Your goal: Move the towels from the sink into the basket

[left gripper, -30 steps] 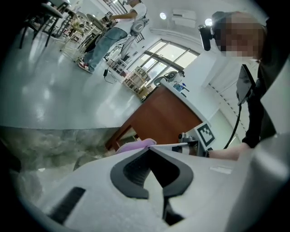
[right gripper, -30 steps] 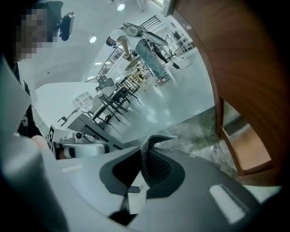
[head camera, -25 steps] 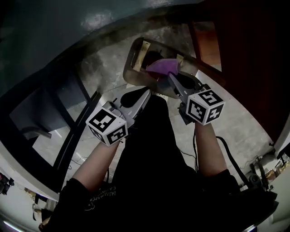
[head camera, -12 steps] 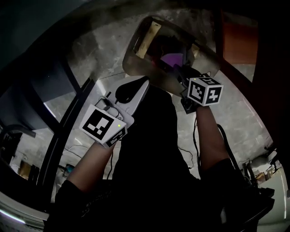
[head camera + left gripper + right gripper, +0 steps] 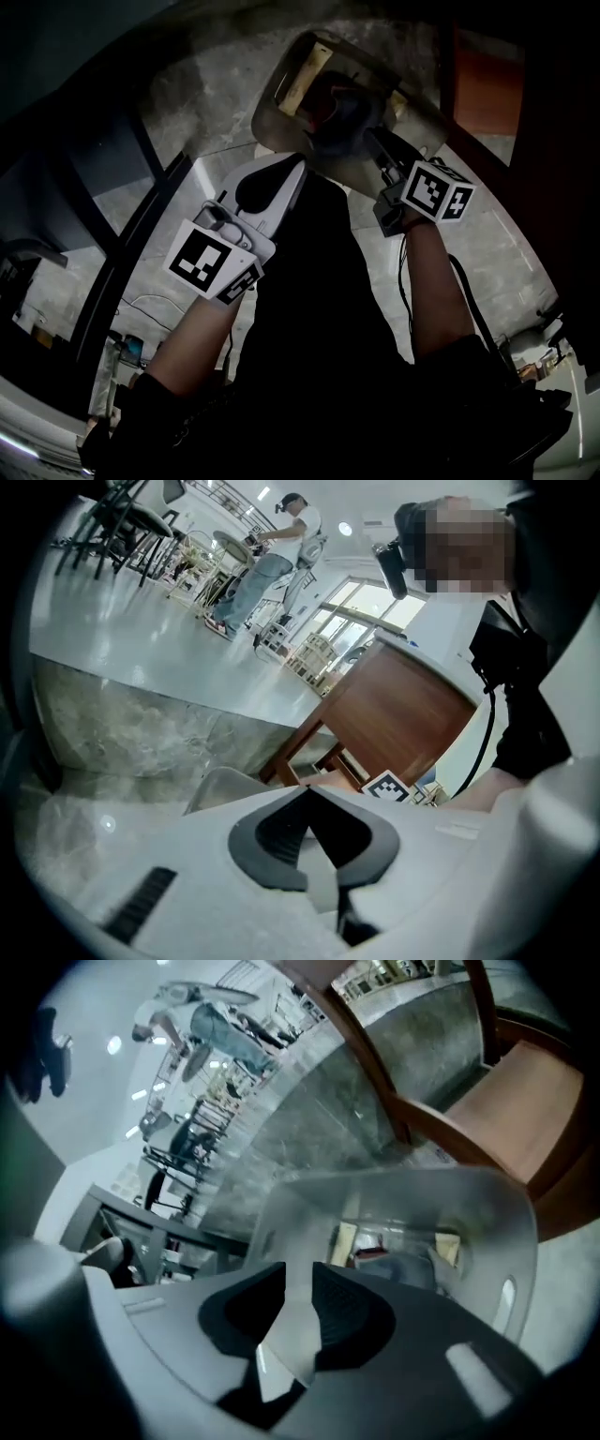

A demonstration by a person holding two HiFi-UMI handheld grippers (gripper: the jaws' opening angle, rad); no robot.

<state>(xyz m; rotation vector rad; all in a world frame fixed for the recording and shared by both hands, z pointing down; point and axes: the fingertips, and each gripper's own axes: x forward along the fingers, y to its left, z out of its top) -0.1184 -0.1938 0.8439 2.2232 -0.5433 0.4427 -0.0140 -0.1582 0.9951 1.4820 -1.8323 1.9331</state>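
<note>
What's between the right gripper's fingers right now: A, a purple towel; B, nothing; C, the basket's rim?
B: the right gripper, pointing into the basket, has just been opening its fingers, and the gap between them is empty.

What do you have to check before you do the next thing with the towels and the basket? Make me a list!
1. Right gripper has let go: ok. Its jaws have just been opening; they stand apart with nothing between them.
2. Towel is inside the basket: ok. It lies within the walls.
3. Left gripper is free: ok. Its jaws are together and hold nothing.
4. Right gripper is clear of the basket: not ok. In the head view its tips hang over the opening.
5. More towels wait in the sink: cannot tell. The sink is in no view.
</note>
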